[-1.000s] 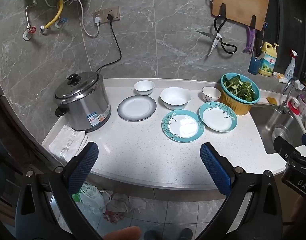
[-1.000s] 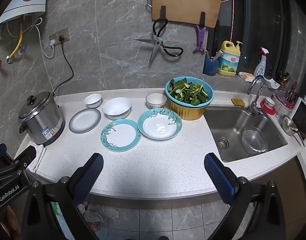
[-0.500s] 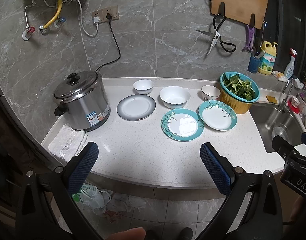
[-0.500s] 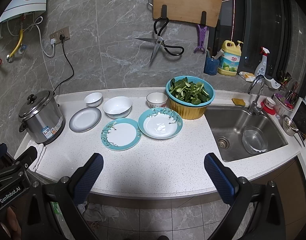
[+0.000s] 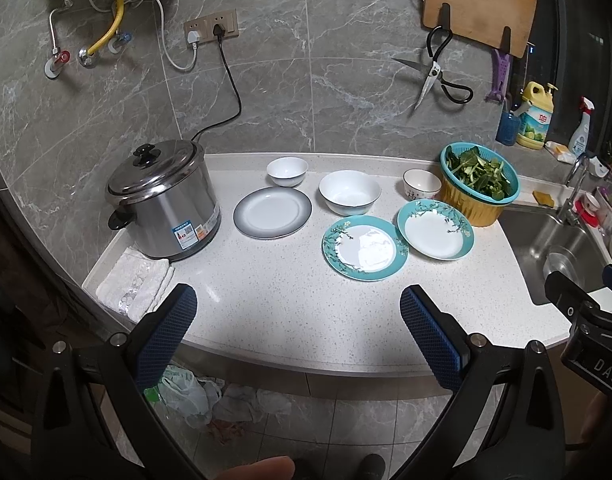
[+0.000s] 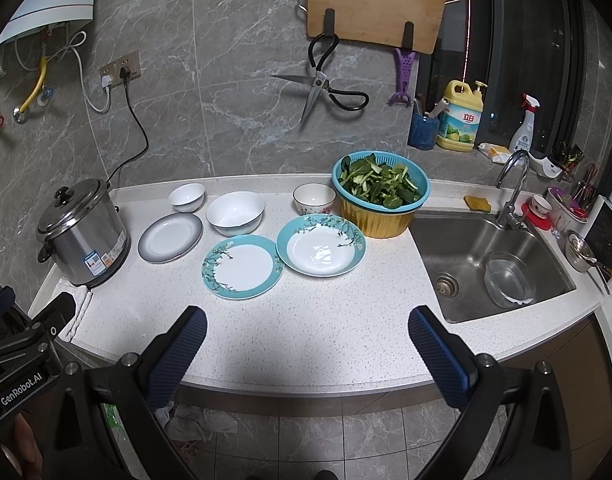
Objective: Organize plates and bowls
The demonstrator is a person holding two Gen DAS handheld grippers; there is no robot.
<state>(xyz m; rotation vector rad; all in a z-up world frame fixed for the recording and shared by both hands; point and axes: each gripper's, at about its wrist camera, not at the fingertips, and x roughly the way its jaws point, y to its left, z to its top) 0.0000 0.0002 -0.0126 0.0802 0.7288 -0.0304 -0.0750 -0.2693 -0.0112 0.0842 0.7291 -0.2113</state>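
On the white counter lie a grey-rimmed plate [image 5: 272,213] [image 6: 170,237], two teal floral plates, one flat [image 5: 365,247] [image 6: 243,266] and one deeper [image 5: 435,229] [image 6: 321,249]. Behind them stand a small white bowl [image 5: 286,171] [image 6: 187,197], a large white bowl [image 5: 349,192] [image 6: 235,213] and a small patterned bowl [image 5: 421,184] [image 6: 313,199]. My left gripper [image 5: 298,324] and my right gripper [image 6: 306,344] are both open and empty, held back at the counter's front edge, well short of the dishes.
A steel cooker [image 5: 162,200] stands at the left with a white cloth [image 5: 134,284] in front. A teal colander of greens [image 6: 379,192] sits on a yellow basin beside the sink [image 6: 489,260]. Scissors and a cutting board hang on the wall.
Both views have shifted only slightly; the dishes have not moved and both grippers stay open.
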